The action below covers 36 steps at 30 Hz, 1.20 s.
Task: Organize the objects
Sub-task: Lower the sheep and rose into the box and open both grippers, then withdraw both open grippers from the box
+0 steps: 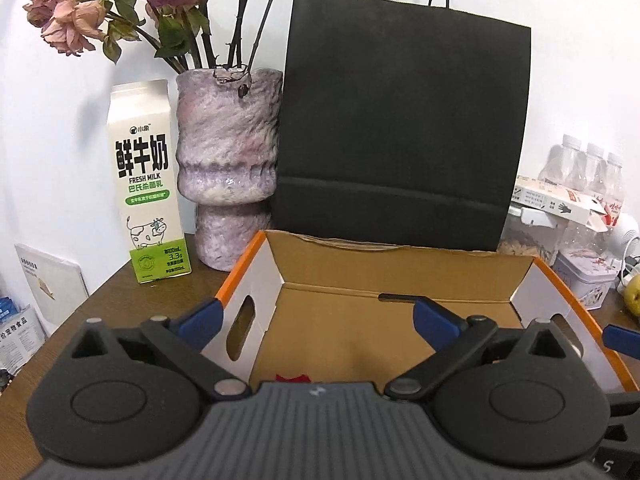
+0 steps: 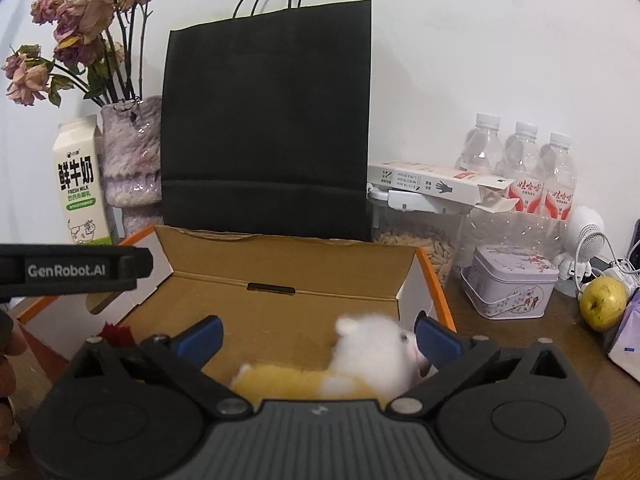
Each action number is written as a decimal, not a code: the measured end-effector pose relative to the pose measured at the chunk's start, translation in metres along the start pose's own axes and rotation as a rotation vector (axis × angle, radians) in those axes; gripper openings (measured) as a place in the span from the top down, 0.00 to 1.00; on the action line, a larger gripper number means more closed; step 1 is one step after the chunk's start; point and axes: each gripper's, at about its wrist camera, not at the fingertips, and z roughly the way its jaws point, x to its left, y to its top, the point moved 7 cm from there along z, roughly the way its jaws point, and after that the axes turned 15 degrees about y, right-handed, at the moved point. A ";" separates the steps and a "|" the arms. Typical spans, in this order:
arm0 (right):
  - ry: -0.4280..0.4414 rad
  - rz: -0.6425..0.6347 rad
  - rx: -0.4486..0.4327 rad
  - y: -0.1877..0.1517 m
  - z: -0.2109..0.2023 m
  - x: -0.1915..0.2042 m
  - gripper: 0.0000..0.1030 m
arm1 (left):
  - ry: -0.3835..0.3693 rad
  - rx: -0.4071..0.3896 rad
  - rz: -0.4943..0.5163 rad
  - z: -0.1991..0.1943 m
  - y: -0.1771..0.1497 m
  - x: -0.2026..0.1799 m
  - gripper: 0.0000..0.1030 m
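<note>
Your right gripper (image 2: 318, 338) hangs spread wide over the plush toy (image 2: 360, 360) inside the box (image 2: 288, 276); lift straight clear. Your left gripper (image 1: 318, 320) gapes empty.

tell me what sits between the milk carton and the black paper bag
A mottled purple vase of dried roses stands between the milk carton and black paper bag, seen in both views.

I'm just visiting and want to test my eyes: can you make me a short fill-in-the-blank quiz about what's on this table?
1. The white and yellow plush toy lies inside the open ____ box.
2. The tall paper bag behind that box is ____ in colour.
3. The carton beside the vase holds fresh ____.
4. Both grippers' blue fingers stand ____.

Missing words: cardboard; black; milk; open
</note>
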 end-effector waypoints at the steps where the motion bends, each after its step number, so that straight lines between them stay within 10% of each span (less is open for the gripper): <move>1: 0.001 0.000 0.001 0.000 0.000 0.000 0.00 | -0.002 0.000 -0.003 -0.001 0.000 0.001 0.00; 36: 0.042 -0.052 -0.098 -0.002 -0.113 0.034 0.00 | -0.060 -0.085 -0.016 -0.102 -0.015 0.054 0.00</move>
